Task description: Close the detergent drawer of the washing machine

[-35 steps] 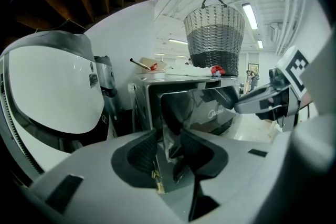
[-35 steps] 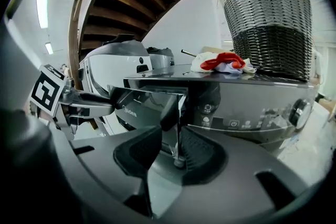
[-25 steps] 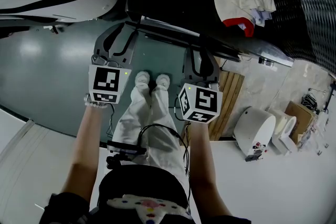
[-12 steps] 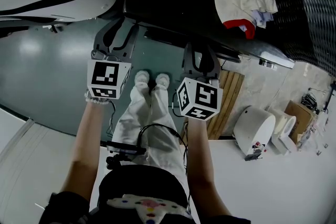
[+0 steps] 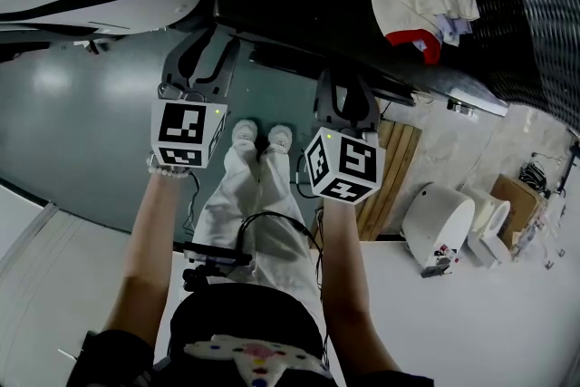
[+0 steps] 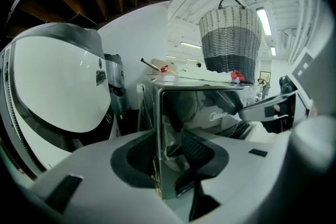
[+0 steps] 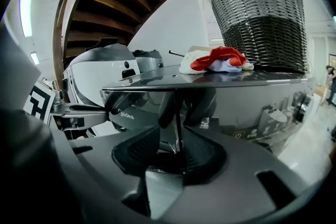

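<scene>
At the top left front corner of the one washing machine (image 7: 247, 107), its single detergent drawer (image 7: 137, 113) looks pushed in flush. Two grippers face it: left gripper (image 6: 169, 149) released, empty; right gripper (image 7: 176, 150) just opening, empty. One basket (image 7: 252, 13) stands on top.

Brand name and small symbols on the front of a washing machine (image 7: 210, 97).

The word "Midea" (image 7: 125, 114) stands in pale letters on the machine's dark glossy front, and it also reads clearly in the left gripper view. To the right, on the control panel (image 7: 273, 120), sits a round power symbol (image 7: 237, 134) among other small icons and lines of print, all too tiny to read. The cube (image 5: 186, 133) on the left gripper (image 5: 216, 41) and the cube (image 5: 343, 166) on the right gripper (image 5: 344, 79) carry black-and-white square code patterns.
</scene>
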Available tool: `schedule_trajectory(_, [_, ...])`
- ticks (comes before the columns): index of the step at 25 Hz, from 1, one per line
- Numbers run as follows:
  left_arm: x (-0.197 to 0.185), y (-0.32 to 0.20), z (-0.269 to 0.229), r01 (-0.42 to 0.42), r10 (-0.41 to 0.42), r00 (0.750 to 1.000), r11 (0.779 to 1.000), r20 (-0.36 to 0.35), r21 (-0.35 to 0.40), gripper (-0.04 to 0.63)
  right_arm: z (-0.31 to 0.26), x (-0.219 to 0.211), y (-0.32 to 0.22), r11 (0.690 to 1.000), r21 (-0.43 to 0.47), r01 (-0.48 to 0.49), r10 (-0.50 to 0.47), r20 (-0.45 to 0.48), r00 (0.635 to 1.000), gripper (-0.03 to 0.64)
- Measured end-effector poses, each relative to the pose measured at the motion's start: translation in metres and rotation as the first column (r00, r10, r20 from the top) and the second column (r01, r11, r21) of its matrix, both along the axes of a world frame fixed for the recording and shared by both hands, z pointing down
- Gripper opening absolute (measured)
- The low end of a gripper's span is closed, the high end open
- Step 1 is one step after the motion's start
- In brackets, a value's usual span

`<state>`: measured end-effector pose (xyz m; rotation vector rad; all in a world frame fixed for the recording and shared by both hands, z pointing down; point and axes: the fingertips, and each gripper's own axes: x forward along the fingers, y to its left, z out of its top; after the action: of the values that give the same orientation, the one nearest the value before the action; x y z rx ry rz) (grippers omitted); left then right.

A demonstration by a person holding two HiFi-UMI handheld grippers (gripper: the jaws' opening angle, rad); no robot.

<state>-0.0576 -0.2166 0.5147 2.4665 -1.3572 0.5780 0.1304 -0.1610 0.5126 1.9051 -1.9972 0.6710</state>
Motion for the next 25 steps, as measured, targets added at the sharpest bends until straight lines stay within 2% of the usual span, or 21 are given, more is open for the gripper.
schedule_trajectory(5, [0.002, 0.016, -0.010, -0.013, 0.013, 1.000, 1.000, -0.020, -0.002, 0.146, -0.004, 0.003, 0.010, 1.000, -0.004, 0.014, -0.014, 0.007, 1.000, 0.114])
schedule_trajectory(11, [0.005, 0.039, -0.028, -0.054, 0.054, 0.998, 0.999, -0.036, 0.007, 0.089, -0.020, 0.001, 0.029, 0.999, 0.014, 0.040, -0.040, 0.016, 0.999, 0.099])
schedule_trajectory(17, [0.009, 0.064, -0.054, -0.063, 0.063, 0.996, 0.998, -0.056, 0.013, 0.041, -0.045, -0.001, 0.048, 0.997, 0.048, 0.057, -0.057, 0.007, 0.998, 0.035])
schedule_trajectory(21, [0.014, 0.077, -0.077, -0.080, 0.083, 0.995, 0.996, -0.061, 0.038, 0.012, -0.066, -0.004, 0.055, 0.994, 0.079, 0.076, -0.076, 0.003, 0.997, 0.015])
schedule_trajectory(25, [0.021, 0.087, -0.109, -0.112, 0.117, 0.991, 0.990, -0.059, 0.082, 0.012, -0.091, -0.005, 0.061, 0.990, 0.115, 0.079, -0.081, 0.013, 0.997, 0.005])
